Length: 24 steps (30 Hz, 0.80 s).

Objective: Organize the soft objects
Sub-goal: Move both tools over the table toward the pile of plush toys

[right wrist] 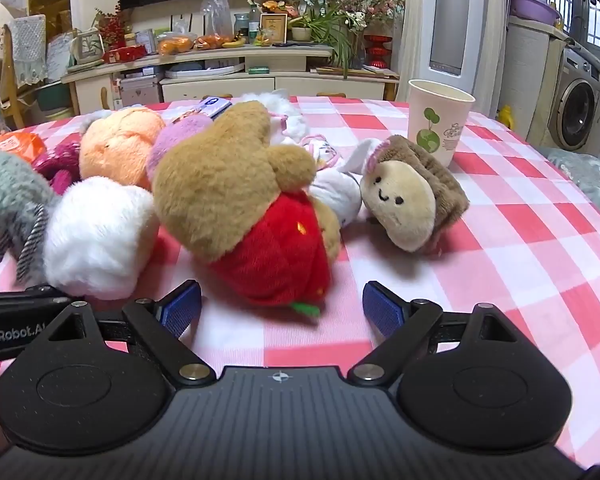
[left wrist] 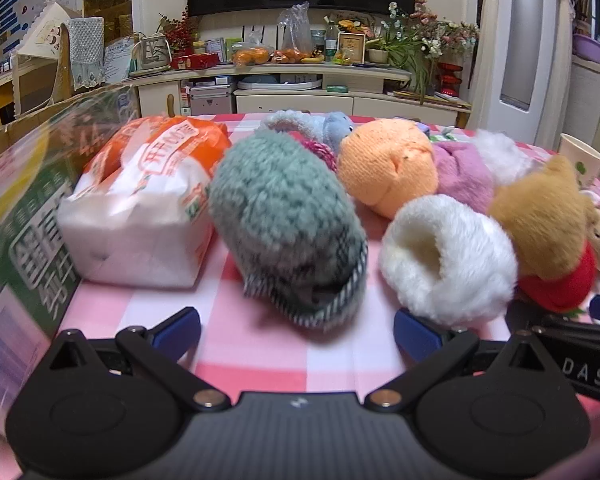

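1. Facing the pile, the left gripper (left wrist: 296, 332) had its jaws spread wide and empty, aimed at the grey-green fleece slipper (left wrist: 288, 232) lying just ahead on the checked tablecloth (left wrist: 260, 356).
2. Right gripper (right wrist: 282, 308) likewise stood open and empty, lined up with the brown bear in red (right wrist: 244, 216).
3. Judged step: approach before a first pick; nothing was lifted yet.
4. Soft items lay bunched mid-table: white fluffy slipper (left wrist: 448, 256) touching the bear, orange plush (left wrist: 388, 164) behind, toast plush (right wrist: 412, 200) apart to the right.
5. Next move likely needs each gripper advanced until its pads straddle the target, then closed.
6. Cardboard box (left wrist: 32, 184) stood at left, beside a tissue pack (left wrist: 140, 208); possibly the destination.
7. Paper cup (right wrist: 438, 120) near the toast plush was a tipping risk.
8. Room: cluttered TV cabinet (left wrist: 268, 80) behind.
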Motion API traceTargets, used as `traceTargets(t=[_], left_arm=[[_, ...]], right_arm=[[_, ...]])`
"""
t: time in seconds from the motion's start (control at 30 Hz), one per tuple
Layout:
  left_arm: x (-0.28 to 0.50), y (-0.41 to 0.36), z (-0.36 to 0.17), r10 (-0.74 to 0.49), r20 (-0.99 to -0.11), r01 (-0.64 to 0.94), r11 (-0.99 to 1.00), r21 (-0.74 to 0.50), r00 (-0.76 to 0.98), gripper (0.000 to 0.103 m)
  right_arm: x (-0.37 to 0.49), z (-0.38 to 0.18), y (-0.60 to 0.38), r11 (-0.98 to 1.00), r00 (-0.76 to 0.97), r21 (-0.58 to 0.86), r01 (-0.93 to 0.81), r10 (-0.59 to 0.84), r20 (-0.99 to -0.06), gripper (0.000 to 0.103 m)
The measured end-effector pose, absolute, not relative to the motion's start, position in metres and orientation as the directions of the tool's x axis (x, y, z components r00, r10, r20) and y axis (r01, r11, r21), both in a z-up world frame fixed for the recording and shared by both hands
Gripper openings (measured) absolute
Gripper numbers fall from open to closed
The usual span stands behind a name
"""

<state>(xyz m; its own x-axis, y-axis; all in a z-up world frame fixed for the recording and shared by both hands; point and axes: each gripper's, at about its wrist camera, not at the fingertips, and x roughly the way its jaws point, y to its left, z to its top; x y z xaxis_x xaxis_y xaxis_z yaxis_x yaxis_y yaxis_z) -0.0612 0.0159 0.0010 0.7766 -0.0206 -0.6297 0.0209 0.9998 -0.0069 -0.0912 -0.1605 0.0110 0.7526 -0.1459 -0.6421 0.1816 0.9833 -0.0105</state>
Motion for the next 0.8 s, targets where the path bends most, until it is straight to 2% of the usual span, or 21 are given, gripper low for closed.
traceTargets(t=[0.47, 0.8], left_arm=[[-0.111, 0.046, 0.047, -0.057, -0.557, 0.065, 0.998, -0.005, 0.829, 0.102], [-0.149, 0.083, 0.094, -0.021, -0.494, 0.023, 1.0, -0.003, 0.869, 0.102]], right_arm=[[-0.128, 0.029, -0.159, 0.984, 0.806, 0.046, 0.173, -0.114, -0.582, 0.103], [-0.15, 0.052, -0.129, 0.992, 0.837, -0.015, 0.126, -0.114, -0.535, 0.103]])
